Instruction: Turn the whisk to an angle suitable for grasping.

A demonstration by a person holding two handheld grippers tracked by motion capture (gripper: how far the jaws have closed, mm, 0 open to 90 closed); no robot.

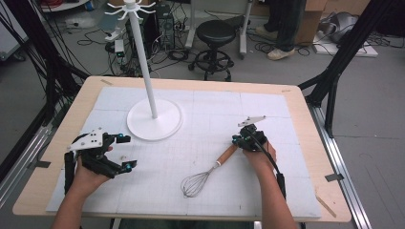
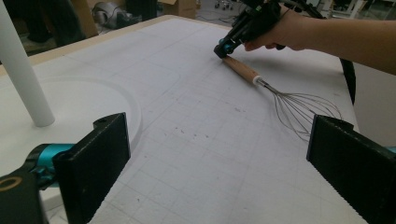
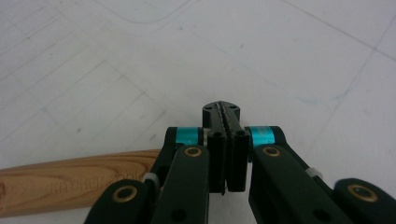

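A wire whisk [image 1: 210,169] with a wooden handle lies on the white mat [image 1: 267,191], wires toward the front edge. My right gripper [image 1: 237,140] sits at the far tip of the handle, jaws pressed together. In the right gripper view the gripper [image 3: 221,109] is shut with nothing seen between the jaws, and the handle [image 3: 70,179] lies just to their left. My left gripper [image 1: 127,151] hovers open over the mat's left side, empty. Its view looks between the wide-apart jaws of the gripper [image 2: 217,163] toward the whisk [image 2: 261,81] and the right gripper [image 2: 222,49].
A white hanger stand [image 1: 154,119] with a tall pole and hooks at the top stands on a round base at the back left of the mat; its pole [image 2: 23,79] is close to my left gripper. Behind the table are a black stool [image 1: 216,33], floor cables and a person's legs [image 1: 282,28].
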